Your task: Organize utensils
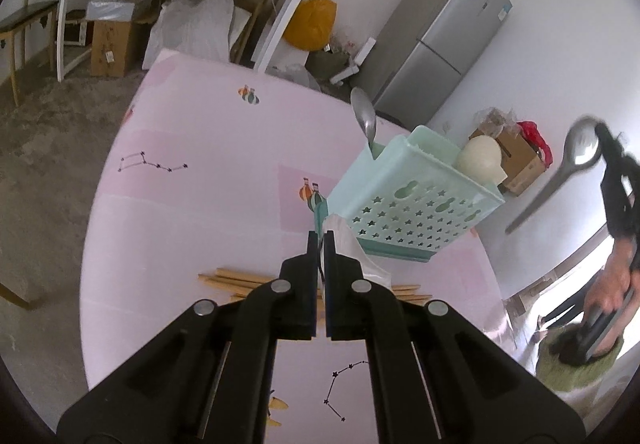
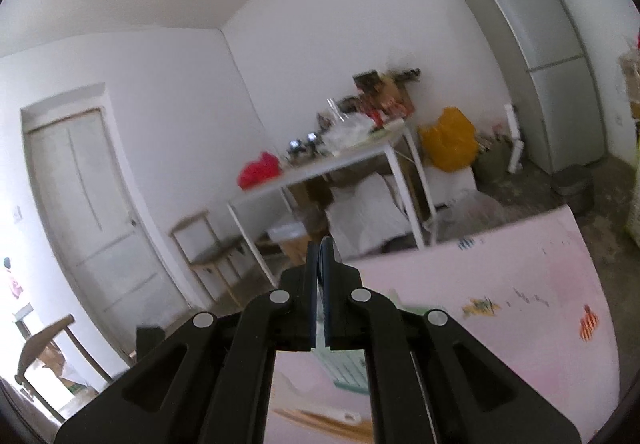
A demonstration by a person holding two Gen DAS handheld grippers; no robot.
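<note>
Left wrist view, from near to far: the left tongs (image 1: 320, 240) are seen pressed together, and no utensil can be confirmed between them. A white piece (image 1: 360, 258) lies just beyond the tips. Whether it is touched cannot be told. Under the tongs, wooden chopsticks (image 1: 236, 280) are laid flat on the pink worktop (image 1: 200, 203), with their long axis across the picture.

Just behind, the mint basket (image 1: 416, 179) with star holes is found. It leans in the picture, and it is placed near the right edge of the worktop. One standing spoon (image 1: 362, 111) is already set in its far left compartment, bowl up, and a white round thing (image 1: 480, 155) rests at the far right corner.

Further right, off the worktop and well apart from the basket, the right tongs (image 1: 599, 131) are carried by a hand (image 1: 608, 284). They appear clamped on the held spoon (image 1: 560, 179) at its bowl. Its long axis is slanted, with the handle pointing down and toward the basket.

This relation is judged to decide the next move: the basket lies to the left of the held spoon, so the right hand is the nearer one for it. The air above the basket is free, but the handle must be brought more upright to enter a compartment. A push on the basket wall should be avoided, because the edge is close.
</note>
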